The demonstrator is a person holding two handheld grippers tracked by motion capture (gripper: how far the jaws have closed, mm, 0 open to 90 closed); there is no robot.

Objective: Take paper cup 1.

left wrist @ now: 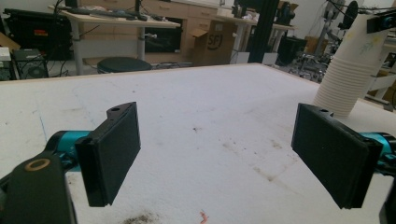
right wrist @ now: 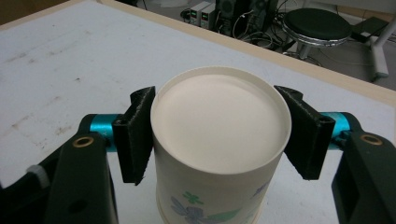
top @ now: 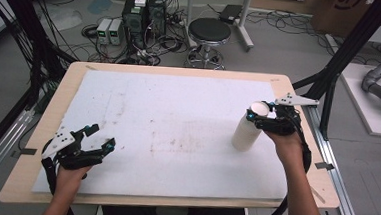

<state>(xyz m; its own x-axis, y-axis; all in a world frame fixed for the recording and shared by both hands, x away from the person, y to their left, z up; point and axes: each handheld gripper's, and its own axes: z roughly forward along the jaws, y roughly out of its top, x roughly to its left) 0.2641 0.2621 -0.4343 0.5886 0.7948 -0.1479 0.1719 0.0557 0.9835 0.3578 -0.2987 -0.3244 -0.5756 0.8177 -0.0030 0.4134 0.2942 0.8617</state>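
**Right gripper at the top of the cup stack**

Upside down, a stack of nested paper cups (top: 247, 132) stands on the right part of the white mat (top: 176, 136), its long axis upright and leaning a little; the flat base of the topmost cup (right wrist: 219, 119) faces up. In the right gripper view that cup sits squarely between the two black jaws, one pad on each side of the rim. The left pad appears to touch the wall; at the right pad a thin gap may remain, so I cannot tell whether the right gripper (top: 264, 113) is already pinching or only bracketing the cup.

What the coming move turns on, as I judge it: the top cup lies directly inside this gripper's jaws, so a squeeze and a straight pull along the stack's axis would likely free it from the rest. The right hand (top: 287, 143) reaches in from the near right side, forearm angled up toward the stack, gripper held level at cup-top height.

Well apart, the left gripper (top: 92, 140) rests low over the mat's near left corner, jaws spread wide with nothing between them. From its own view the stack (left wrist: 348, 70) stands far off.
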